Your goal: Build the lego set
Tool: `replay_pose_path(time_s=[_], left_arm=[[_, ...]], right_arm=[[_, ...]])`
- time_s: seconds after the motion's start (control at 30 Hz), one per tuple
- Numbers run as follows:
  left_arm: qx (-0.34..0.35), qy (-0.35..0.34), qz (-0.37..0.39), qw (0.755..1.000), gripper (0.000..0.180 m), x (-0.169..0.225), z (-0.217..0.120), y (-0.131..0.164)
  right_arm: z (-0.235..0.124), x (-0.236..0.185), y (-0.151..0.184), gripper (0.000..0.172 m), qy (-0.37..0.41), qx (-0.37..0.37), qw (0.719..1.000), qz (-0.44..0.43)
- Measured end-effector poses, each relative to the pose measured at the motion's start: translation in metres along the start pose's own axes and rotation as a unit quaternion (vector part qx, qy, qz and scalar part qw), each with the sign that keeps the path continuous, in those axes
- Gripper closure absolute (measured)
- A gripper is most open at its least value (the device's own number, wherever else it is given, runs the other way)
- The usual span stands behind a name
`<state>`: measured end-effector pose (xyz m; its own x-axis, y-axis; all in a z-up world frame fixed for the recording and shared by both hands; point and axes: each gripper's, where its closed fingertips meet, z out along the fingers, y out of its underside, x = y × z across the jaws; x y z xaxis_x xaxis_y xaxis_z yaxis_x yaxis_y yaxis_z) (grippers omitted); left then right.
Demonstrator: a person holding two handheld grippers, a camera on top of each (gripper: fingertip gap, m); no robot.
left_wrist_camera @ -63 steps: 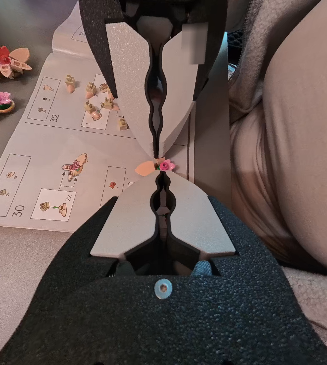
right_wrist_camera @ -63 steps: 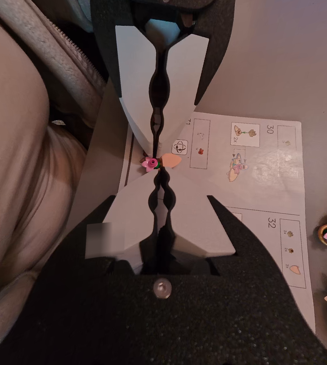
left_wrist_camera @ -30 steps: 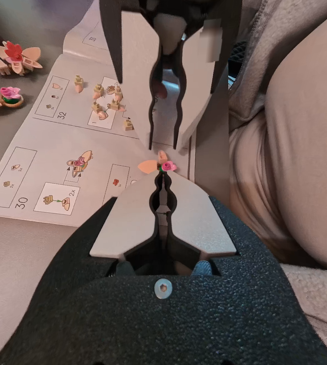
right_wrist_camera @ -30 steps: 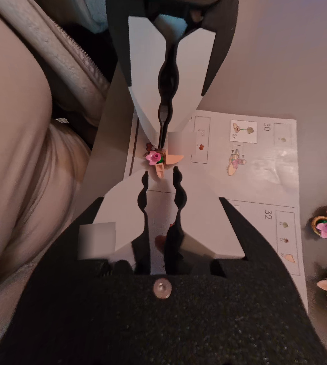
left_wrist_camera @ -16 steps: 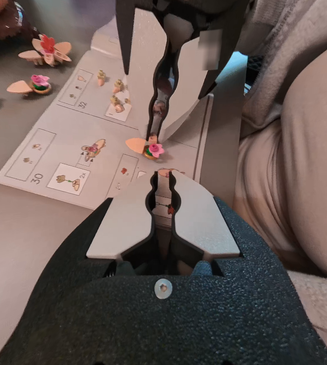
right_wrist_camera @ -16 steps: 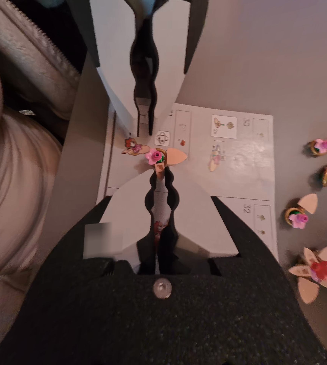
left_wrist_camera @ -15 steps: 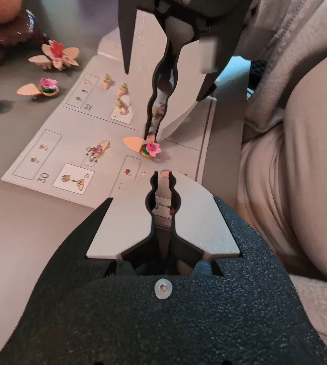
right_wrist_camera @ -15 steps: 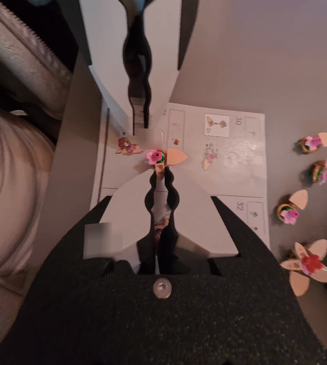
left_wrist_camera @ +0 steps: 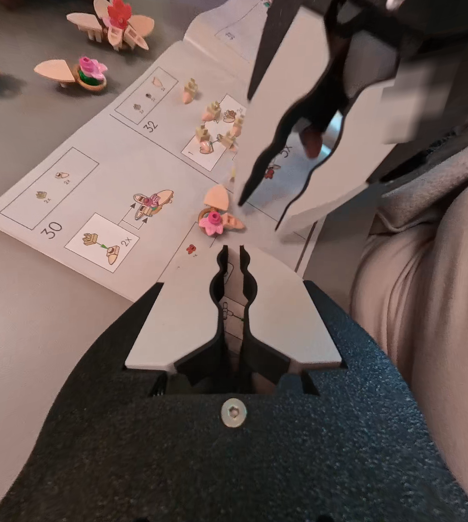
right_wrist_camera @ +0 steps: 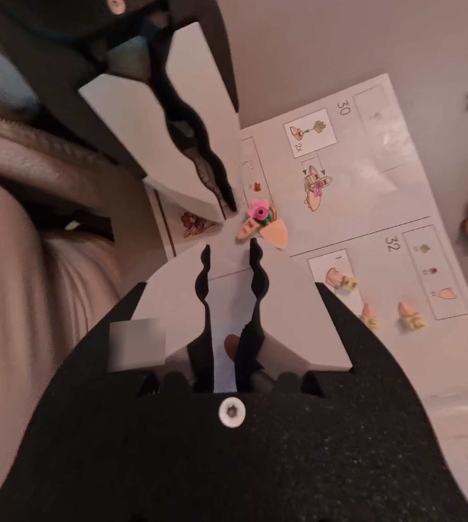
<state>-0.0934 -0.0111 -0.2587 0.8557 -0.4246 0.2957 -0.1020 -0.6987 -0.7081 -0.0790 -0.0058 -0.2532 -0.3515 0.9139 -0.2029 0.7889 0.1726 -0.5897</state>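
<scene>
Flower piece (left_wrist_camera: 218, 218), underside apparently hidden.

A plain grey table (left_wrist_camera: 15, 324) under soft, dim indoor light; a paper sheet (left_wrist_camera: 91, 169) lies on it.

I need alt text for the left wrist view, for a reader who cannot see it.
A small pink flower piece with peach petals lies on an open instruction booklet, between the open left gripper and the open right gripper. More flower pieces sit on the grey table.

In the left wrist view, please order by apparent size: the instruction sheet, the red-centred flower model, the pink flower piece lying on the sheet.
1. instruction sheet
2. red-centred flower model
3. pink flower piece

The model lies farther from the camera, yet looks larger.
</scene>
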Motion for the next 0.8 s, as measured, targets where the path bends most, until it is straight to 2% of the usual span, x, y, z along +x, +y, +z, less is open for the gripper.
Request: replay_pose_path(time_s=[0.1, 0.2, 0.33, 0.47, 0.67, 0.8], left_arm=[[-0.006, 0.003, 0.006, 1.0, 0.172, 0.0, 0.001, -0.001], [-0.007, 0.002, 0.014, 1.0, 0.173, -0.002, 0.004, -0.003], [-0.01, 0.0, 0.012, 1.0, 0.173, -0.009, 0.005, -0.007], [-0.014, 0.006, 0.014, 1.0, 0.173, -0.012, 0.005, -0.008], [-0.019, -0.001, 0.014, 1.0, 0.171, -0.013, -0.002, -0.003], [-0.021, -0.004, 0.013, 1.0, 0.17, -0.013, -0.006, 0.001]], right_arm=[[-0.017, 0.023, -0.009, 0.145, 0.027, 0.006, 0.997, -0.068], [-0.014, 0.039, -0.013, 0.151, 0.009, 0.008, 0.995, -0.095], [-0.003, 0.029, -0.001, 0.156, -0.03, -0.013, 0.995, -0.092], [-0.007, 0.012, 0.006, 0.161, -0.054, 0.002, 0.996, -0.077], [-0.041, 0.027, 0.016, 0.161, 0.003, 0.044, 0.997, -0.069], [-0.04, 0.033, 0.019, 0.16, 0.046, 0.052, 0.992, -0.104]])
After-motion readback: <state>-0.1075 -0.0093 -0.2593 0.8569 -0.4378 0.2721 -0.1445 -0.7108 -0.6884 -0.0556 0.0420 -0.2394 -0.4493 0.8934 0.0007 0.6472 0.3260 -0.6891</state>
